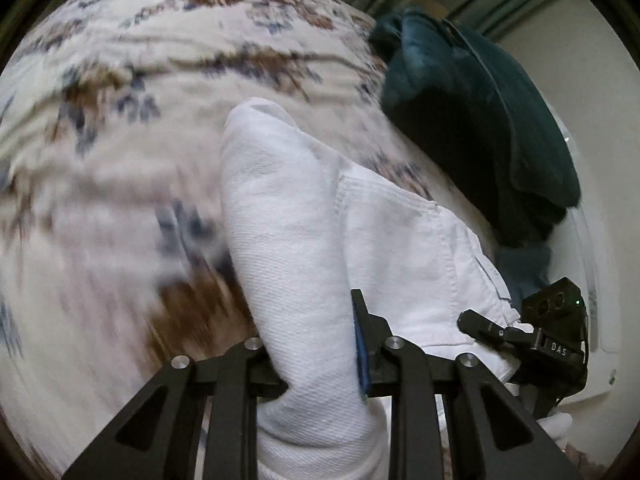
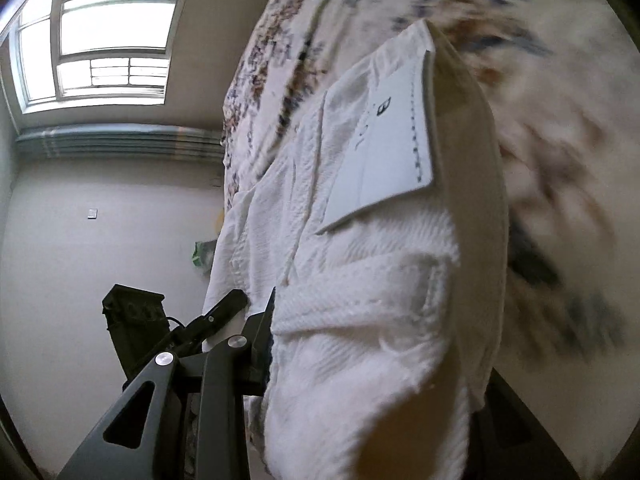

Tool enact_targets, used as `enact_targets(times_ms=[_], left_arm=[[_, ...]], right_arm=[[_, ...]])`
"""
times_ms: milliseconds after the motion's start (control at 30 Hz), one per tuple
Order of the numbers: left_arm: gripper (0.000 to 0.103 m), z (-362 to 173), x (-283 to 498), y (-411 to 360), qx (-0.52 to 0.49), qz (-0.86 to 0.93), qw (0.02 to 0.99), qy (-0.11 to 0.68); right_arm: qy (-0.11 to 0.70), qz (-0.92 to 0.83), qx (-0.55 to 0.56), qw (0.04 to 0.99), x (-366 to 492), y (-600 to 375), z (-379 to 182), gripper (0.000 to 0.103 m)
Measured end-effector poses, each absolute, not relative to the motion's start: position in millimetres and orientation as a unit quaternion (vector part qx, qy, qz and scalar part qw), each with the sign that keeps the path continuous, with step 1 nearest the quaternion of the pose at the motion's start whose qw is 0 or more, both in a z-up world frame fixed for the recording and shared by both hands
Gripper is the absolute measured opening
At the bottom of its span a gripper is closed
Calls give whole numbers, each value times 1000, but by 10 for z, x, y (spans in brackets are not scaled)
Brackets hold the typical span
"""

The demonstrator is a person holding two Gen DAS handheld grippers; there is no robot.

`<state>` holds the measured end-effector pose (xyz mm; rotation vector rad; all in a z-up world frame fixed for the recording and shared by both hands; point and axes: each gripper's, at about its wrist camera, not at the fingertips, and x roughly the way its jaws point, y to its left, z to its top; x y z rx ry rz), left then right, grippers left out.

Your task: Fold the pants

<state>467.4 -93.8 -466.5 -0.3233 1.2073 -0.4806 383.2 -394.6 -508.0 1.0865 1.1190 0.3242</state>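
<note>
The white textured pants (image 1: 288, 216) hang lifted above the floral bedspread (image 1: 120, 120). My left gripper (image 1: 316, 360) is shut on a thick fold of the white cloth, which fills the space between its fingers. My right gripper (image 1: 500, 332) shows at the right of the left wrist view, pinching the waistband edge. In the right wrist view the pants (image 2: 360, 280) with a white label patch (image 2: 384, 140) cover my right gripper (image 2: 320, 360); only its left finger (image 2: 260, 332) shows, against the cloth. The left gripper (image 2: 216, 312) shows beside it.
A dark teal garment (image 1: 480, 120) lies bunched on the bed's far right. The bedspread (image 2: 540, 100) is blurred by motion. A window (image 2: 100, 32), a radiator and a pale wall are at the left of the right wrist view.
</note>
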Motion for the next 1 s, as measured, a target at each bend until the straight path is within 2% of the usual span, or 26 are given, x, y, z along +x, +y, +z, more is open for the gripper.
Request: enact_targets(times_ms=[233, 300, 367, 400, 467, 533, 600, 633, 667, 800, 1000], left_arm=[[22, -5050, 5872, -265, -130, -216, 801, 542], [24, -5319, 6102, -93, -130, -207, 793, 558], [32, -5642, 6245, 21, -122, -188, 776, 590], [34, -5756, 6257, 51, -117, -184, 770, 599], [47, -5864, 6223, 78, -105, -176, 767, 608], [59, -5842, 6153, 100, -101, -160, 773, 606], [68, -5747, 6046, 91, -86, -127, 782, 604], [80, -5711, 6012, 85, -76, -114, 788, 601], [92, -5647, 5939, 57, -55, -93, 796, 596], [100, -5414, 5750, -36, 3, -49, 819, 572], [100, -5133, 5557, -58, 26, -6, 825, 564]], right_arm=[[484, 168, 485, 709, 5556, -3206, -5647, 35], [486, 175, 480, 709, 5896, -3067, -5855, 35], [508, 169, 469, 702, 6126, -2935, -6103, 36], [529, 166, 458, 695, 6218, -2861, -6236, 42], [573, 146, 414, 692, 6287, -2730, -6401, 51], [588, 132, 393, 694, 6246, -2704, -6444, 74], [599, 109, 381, 695, 6184, -2732, -6410, 85], [603, 88, 362, 705, 6146, -2744, -6350, 91], [608, 60, 331, 720, 6107, -2742, -6263, 93], [617, -34, 189, 763, 6058, -2604, -5843, 97], [578, -119, 77, 804, 5885, -2408, -5165, 97]])
